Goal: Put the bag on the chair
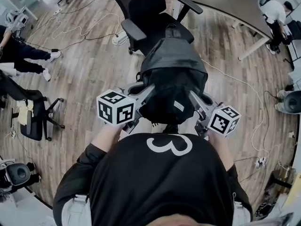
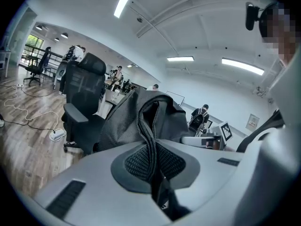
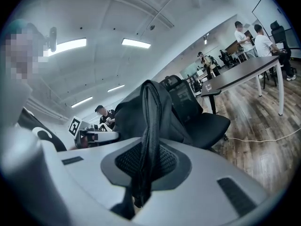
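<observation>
A black backpack (image 1: 171, 79) hangs in the air between both grippers, just in front of a black office chair (image 1: 155, 29). My left gripper (image 1: 146, 92) is shut on the bag's left edge, a zipped seam (image 2: 149, 140) pinched between its jaws. My right gripper (image 1: 194, 97) is shut on the bag's right edge, a fold of fabric (image 3: 149, 140) caught between its jaws. The bag (image 2: 141, 119) fills the middle of the left gripper view with the chair (image 2: 80, 102) behind it. In the right gripper view the bag (image 3: 136, 114) hides part of the chair (image 3: 202, 121).
A dark desk (image 1: 230, 4) stands right of the chair. White cables (image 1: 80, 29) run over the wood floor. Another chair (image 1: 33, 117) stands at the left, and people sit at the left edge (image 1: 19, 55) and the far right (image 1: 275, 13).
</observation>
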Available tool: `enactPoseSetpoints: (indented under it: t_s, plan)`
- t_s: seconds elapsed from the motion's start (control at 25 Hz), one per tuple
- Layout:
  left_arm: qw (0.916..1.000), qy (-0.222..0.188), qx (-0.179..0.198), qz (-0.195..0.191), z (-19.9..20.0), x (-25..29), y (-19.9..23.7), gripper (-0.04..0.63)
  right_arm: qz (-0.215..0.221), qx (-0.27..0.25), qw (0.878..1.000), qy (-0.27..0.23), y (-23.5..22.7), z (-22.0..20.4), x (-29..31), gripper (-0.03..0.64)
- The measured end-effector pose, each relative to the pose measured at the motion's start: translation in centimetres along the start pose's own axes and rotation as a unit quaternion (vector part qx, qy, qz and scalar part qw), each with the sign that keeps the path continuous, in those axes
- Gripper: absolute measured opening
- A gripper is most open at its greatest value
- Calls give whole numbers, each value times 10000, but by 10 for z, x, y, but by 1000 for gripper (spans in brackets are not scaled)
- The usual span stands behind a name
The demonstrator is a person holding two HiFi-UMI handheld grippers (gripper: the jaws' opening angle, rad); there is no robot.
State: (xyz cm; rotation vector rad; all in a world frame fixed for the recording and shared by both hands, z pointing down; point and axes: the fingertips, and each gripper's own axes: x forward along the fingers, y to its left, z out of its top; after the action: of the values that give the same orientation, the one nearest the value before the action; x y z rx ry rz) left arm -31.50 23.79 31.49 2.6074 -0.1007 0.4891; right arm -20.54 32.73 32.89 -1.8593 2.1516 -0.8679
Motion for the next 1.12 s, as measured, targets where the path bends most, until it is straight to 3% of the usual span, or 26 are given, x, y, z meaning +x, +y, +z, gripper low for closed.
enactPoseSetpoints:
  t_s: [0.76,1.0,1.12]
  plan:
    - [9994,58,-196,282,43,105,24,34,266,161,9993,212,-107,59,25,54]
    - [9985,164,-289,430,82,188,27,34,350,226,9986,318,-186,110,29,54]
    - [9983,163,-302,474,84,196,27,34,350,210,9985,352,-192,114,28,54]
